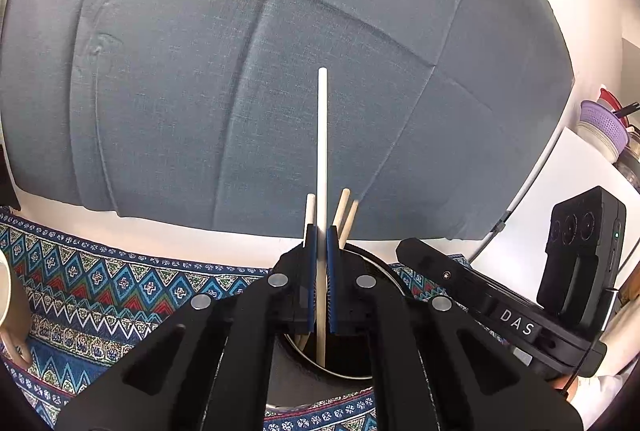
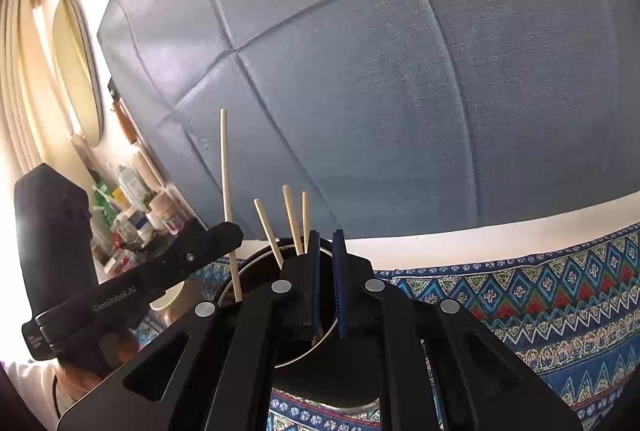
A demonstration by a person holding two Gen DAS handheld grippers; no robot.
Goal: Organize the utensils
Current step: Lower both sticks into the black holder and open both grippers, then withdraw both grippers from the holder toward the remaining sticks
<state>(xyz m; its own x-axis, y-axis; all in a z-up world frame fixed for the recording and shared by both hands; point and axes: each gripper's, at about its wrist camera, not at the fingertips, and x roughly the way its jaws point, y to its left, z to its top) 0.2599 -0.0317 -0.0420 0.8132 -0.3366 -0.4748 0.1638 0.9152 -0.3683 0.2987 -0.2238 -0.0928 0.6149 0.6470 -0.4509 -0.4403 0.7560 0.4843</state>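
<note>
A long white chopstick (image 1: 322,135) stands upright with my left gripper (image 1: 321,243) shut on it. Its lower end is inside a dark round holder with a metal rim (image 1: 352,377). Several other pale chopsticks (image 1: 346,211) lean in that holder. The right wrist view shows the same holder (image 2: 246,269) from the other side, with the left gripper (image 2: 234,231) clamping the tall chopstick (image 2: 225,171). My right gripper (image 2: 327,243) hovers over the holder's mouth, its blue pads a narrow gap apart with nothing between them. Three chopsticks (image 2: 292,215) rise just left of it.
A blue patterned cloth (image 1: 120,283) (image 2: 540,291) covers the table, and a grey-blue fabric (image 1: 240,71) hangs behind. A cream mug (image 1: 12,311) stands at the left edge. A purple colander stack (image 1: 604,127) and a shelf of bottles (image 2: 128,199) sit at the sides.
</note>
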